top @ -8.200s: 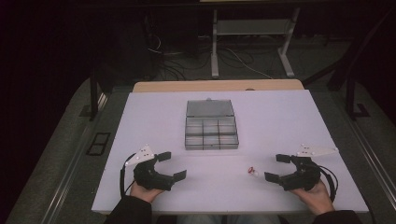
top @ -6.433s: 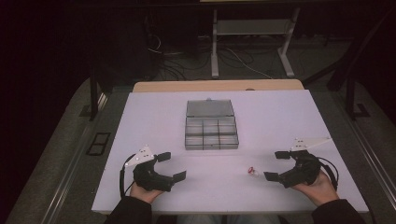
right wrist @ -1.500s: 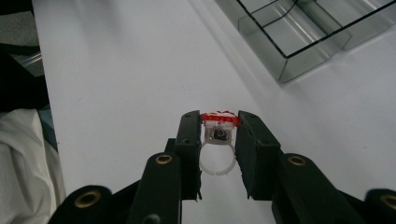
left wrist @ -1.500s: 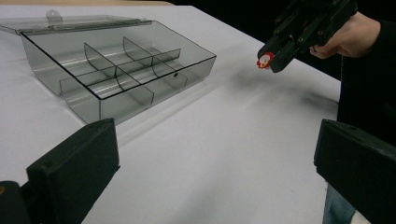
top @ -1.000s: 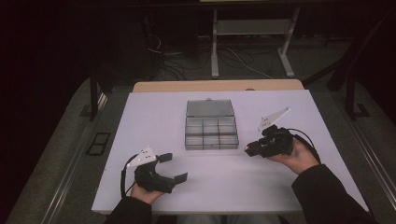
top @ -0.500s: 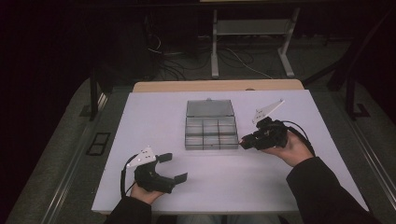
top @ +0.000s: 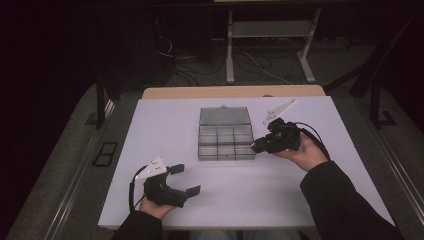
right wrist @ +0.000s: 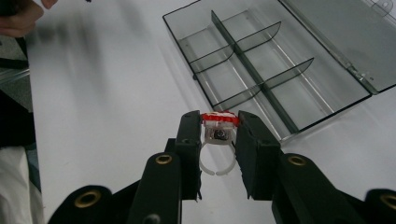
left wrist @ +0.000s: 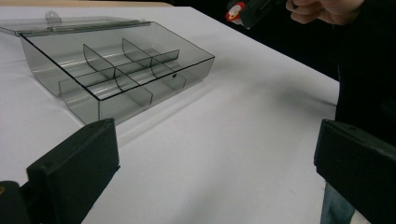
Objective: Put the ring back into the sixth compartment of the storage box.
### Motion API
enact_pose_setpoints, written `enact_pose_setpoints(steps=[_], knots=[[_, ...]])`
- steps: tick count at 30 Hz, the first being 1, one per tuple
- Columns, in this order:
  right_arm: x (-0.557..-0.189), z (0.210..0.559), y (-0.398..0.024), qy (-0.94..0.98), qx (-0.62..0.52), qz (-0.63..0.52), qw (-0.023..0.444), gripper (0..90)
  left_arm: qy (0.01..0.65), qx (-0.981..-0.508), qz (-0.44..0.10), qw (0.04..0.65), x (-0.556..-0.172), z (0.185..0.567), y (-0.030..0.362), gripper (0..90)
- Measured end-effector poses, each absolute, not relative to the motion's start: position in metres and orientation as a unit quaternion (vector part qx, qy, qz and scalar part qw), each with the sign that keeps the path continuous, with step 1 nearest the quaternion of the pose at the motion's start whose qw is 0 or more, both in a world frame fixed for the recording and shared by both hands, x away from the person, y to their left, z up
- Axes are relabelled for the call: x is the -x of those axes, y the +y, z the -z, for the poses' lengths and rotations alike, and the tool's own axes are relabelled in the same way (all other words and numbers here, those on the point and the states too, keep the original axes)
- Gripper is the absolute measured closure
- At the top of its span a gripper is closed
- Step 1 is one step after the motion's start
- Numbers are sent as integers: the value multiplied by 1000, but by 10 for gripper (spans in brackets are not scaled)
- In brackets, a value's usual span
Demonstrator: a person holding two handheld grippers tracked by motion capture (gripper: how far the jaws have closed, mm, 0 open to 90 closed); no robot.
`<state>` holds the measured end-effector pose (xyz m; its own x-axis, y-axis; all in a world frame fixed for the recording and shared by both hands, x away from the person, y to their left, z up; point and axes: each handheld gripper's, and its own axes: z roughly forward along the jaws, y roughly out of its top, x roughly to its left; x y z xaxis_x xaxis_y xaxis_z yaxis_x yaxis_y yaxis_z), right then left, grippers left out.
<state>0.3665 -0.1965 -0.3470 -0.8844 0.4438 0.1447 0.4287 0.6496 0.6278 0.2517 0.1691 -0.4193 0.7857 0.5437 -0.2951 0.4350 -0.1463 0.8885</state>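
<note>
Since a moment ago, the right hand-held gripper (top: 256, 145) has moved closer to the clear divider box (top: 226, 141), pinching a toy ring (right wrist: 218, 126) with a red top. Nearer the person, the left hand-held gripper (top: 183, 179) rests wide open on the tabletop (top: 165, 125). The box lies just left of the ring, lid open, long side across the tabletop.

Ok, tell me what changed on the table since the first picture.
The right tongs picked up the small red-topped ring from the table's near right and carried it forward-left to the clear box. The left tongs, open, and the box stayed put.
</note>
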Motion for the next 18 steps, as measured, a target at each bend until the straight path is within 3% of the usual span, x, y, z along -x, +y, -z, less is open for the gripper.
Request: enact_pose_setpoints(steps=[18], knots=[[-397,348,-182,901,-267,-342,19,708,324,-754,-44,570,-252,419,171,0]])
